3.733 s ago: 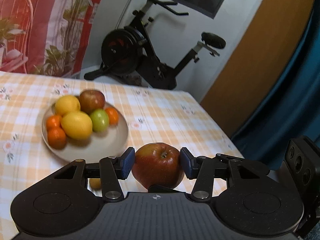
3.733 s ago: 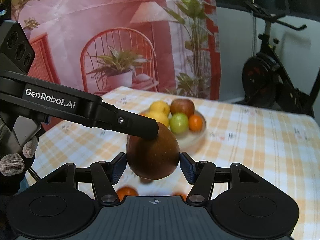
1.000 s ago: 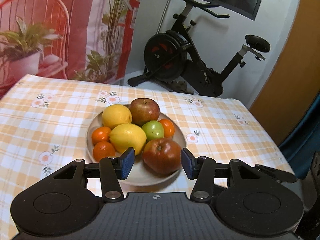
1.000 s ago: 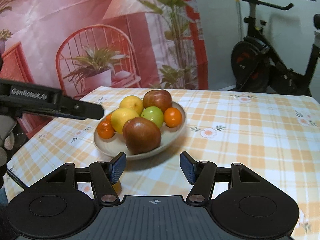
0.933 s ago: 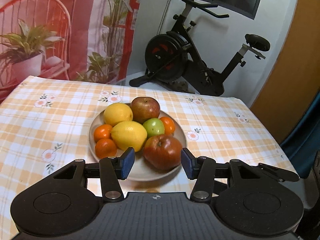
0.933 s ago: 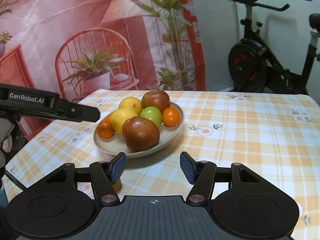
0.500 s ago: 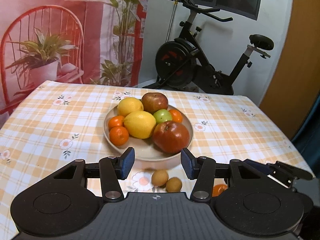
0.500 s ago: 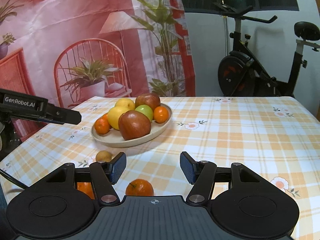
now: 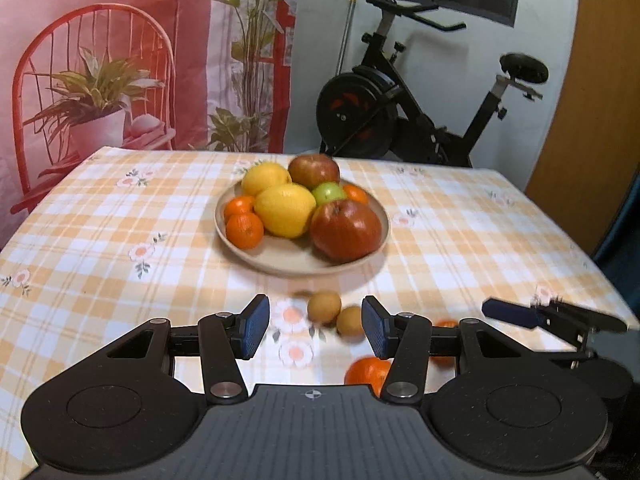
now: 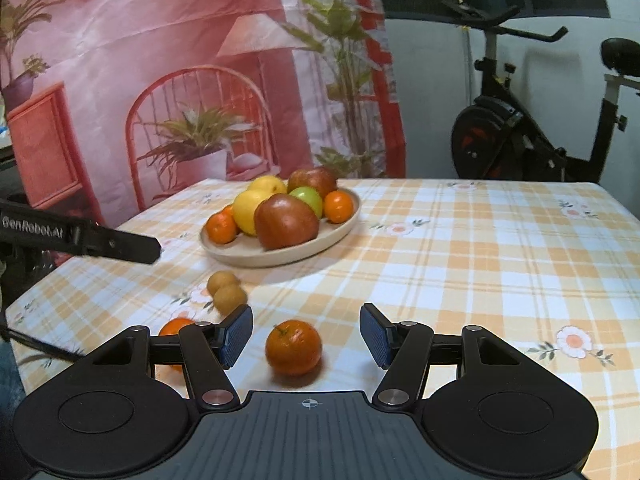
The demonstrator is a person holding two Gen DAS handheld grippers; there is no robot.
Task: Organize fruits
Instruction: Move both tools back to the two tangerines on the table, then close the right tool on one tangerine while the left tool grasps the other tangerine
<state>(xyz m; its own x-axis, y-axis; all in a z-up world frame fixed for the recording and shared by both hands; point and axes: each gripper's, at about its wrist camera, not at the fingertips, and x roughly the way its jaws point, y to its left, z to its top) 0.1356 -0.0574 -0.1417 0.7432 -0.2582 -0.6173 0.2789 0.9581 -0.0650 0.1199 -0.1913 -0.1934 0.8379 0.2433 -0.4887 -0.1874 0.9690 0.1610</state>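
Note:
A beige plate [image 9: 280, 258] [image 10: 240, 256] in the middle of the checked table holds two red apples, two lemons, a green apple and several tangerines; the big red apple [image 9: 346, 230] [image 10: 286, 221] lies at its near edge. Two small brown fruits [image 9: 324, 307] [image 10: 229, 298] lie on the cloth in front of the plate. My left gripper [image 9: 315, 327] hovers open above them, nothing between its pads. My right gripper [image 10: 306, 335] is open too, with a loose tangerine [image 10: 294, 346] [image 9: 366, 372] on the table seen between its fingers, untouched. A second tangerine [image 10: 176, 328] lies to its left.
The table [image 9: 100, 232] carries an orange-and-white checked cloth with flowers. Behind it hang a pink printed backdrop [image 10: 160, 60] and stands an exercise bike [image 9: 400, 112] [image 10: 520, 128]. Each gripper's finger shows in the other's view: right finger [image 9: 520, 314], left finger [image 10: 100, 242].
Both grippers have drawn back from the plate and sunk a little. The loose brown fruits and tangerines on the cloth have come into view. The big red apple, held earlier, rests on the plate.

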